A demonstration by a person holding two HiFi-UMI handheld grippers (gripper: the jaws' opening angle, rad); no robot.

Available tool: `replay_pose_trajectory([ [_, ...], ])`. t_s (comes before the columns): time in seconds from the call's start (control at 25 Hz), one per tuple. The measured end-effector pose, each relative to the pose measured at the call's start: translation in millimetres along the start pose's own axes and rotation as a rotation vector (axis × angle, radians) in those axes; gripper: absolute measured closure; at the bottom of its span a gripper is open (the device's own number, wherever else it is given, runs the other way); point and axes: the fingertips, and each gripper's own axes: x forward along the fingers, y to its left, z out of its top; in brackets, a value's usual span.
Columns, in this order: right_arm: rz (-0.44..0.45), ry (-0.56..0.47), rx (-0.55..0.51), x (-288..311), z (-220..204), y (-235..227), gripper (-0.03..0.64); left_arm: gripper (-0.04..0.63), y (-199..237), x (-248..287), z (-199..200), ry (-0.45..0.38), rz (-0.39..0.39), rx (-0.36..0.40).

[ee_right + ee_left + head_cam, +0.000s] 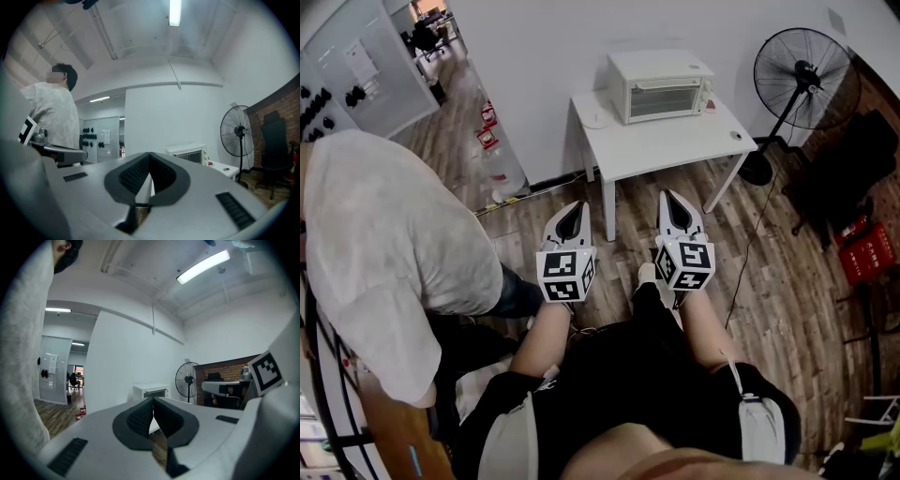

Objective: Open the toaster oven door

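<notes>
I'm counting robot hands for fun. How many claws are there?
2. The left claw is on the left, short of the white table. The right claw is beside it on the right. Both are shut and empty. None seem hidden.

The white toaster oven (661,85) stands upright at the white table's (675,145) back edge, glass door shut.

I see a white boxy metal toaster oven (661,86) on a white square table (675,141). Right of the oven is a black round fan (806,80), and below it a brown wood-plank floor (769,272). My white left gripper (573,208) and right gripper (676,197) carry black-and-white square-patterned cubes.
</notes>
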Motion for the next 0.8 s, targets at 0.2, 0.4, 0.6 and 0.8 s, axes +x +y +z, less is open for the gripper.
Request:
replay_pose_trajectory([
  [0.2, 0.025, 0.000, 0.005, 40, -4, -12, 0.618, 0.583, 14, 34, 1, -0.005, 0.022, 0.004],
  [0.4, 0.042, -0.006, 0.018, 92, -10, -37, 0.618, 0.582, 27, 86, -2, 0.000, 0.041, 0.006],
  [0.6, 0.062, 0.018, 0.055, 152, -20, -72, 0.618, 0.582, 34, 150, -2, 0.017, 0.057, 0.011],
  [0.8, 0.083, 0.029, 0.070, 210, -18, -108, 0.618, 0.581, 40, 213, 8, 0.031, 0.074, 0.019],
])
